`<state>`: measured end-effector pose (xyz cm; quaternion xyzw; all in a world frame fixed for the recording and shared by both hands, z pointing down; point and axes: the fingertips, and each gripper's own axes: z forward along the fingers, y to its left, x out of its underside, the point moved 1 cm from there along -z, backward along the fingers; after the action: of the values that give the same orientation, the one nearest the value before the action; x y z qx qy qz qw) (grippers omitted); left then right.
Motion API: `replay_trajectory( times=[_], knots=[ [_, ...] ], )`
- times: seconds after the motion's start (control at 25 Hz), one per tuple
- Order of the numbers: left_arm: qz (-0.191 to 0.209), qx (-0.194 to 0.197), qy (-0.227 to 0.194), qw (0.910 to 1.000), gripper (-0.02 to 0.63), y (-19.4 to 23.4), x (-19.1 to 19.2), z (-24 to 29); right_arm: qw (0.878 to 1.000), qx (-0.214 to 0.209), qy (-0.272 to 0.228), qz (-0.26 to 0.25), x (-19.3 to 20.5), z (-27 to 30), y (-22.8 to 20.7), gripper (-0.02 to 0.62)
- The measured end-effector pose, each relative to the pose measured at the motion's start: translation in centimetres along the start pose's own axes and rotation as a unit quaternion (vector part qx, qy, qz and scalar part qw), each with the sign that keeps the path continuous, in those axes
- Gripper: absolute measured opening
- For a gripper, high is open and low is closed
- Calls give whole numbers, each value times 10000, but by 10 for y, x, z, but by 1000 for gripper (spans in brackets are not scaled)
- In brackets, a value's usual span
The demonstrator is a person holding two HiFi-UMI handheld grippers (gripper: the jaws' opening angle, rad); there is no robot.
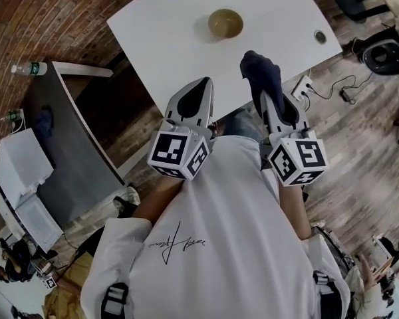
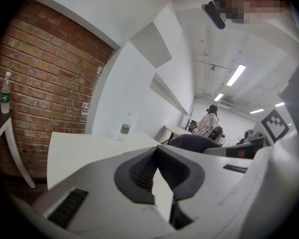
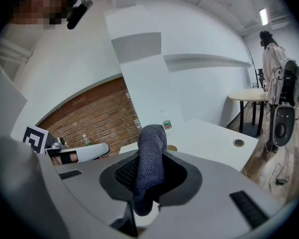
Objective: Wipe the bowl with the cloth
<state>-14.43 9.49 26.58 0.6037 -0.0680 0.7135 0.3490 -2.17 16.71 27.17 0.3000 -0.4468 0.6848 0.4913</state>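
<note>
A tan bowl [image 1: 225,23] stands on the white table [image 1: 173,38], far side from me. My right gripper [image 1: 269,88] is shut on a dark blue cloth [image 1: 261,70], which bunches up over its tips just past the table's near edge; in the right gripper view the cloth [image 3: 149,168] hangs between the pads and hides most of the bowl [image 3: 171,148]. My left gripper [image 1: 198,92] is shut with nothing in it, over the near edge, left of the right one. In the left gripper view its pads [image 2: 144,173] meet at the tips.
A water bottle [image 2: 125,125] stands at the table's far end. A round cable hole [image 1: 320,36] sits near the table's right edge. A grey cabinet [image 1: 66,138] with bottles [image 1: 28,68] is to the left. Cables and a power strip [image 1: 304,85] lie on the floor at right.
</note>
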Motion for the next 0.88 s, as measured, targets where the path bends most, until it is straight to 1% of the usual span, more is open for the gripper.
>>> replay_trajectory(
  times=[0.24, 0.44, 0.6, 0.72, 0.88],
  knots=[
    [-126, -337, -18, 9993, 5, 16, -15, 39, 9994, -281, 154, -111, -26, 40, -23, 61],
    [-230, -652, -2, 9976, 3, 31, -19, 65, 9980, -514, 326, -179, -40, 71, -39, 61],
    [-330, -939, 3, 9950, -8, 39, -25, 82, 9955, -769, 477, -284, -53, 93, -49, 61],
    [-320, -1078, 36, 9937, -6, 41, -29, 93, 9934, -929, 573, -359, -62, 107, -55, 61],
    [-396, -1283, 109, 9909, 0, 49, -24, 109, 9900, -1128, 693, -496, -69, 127, -64, 61]
  ],
)
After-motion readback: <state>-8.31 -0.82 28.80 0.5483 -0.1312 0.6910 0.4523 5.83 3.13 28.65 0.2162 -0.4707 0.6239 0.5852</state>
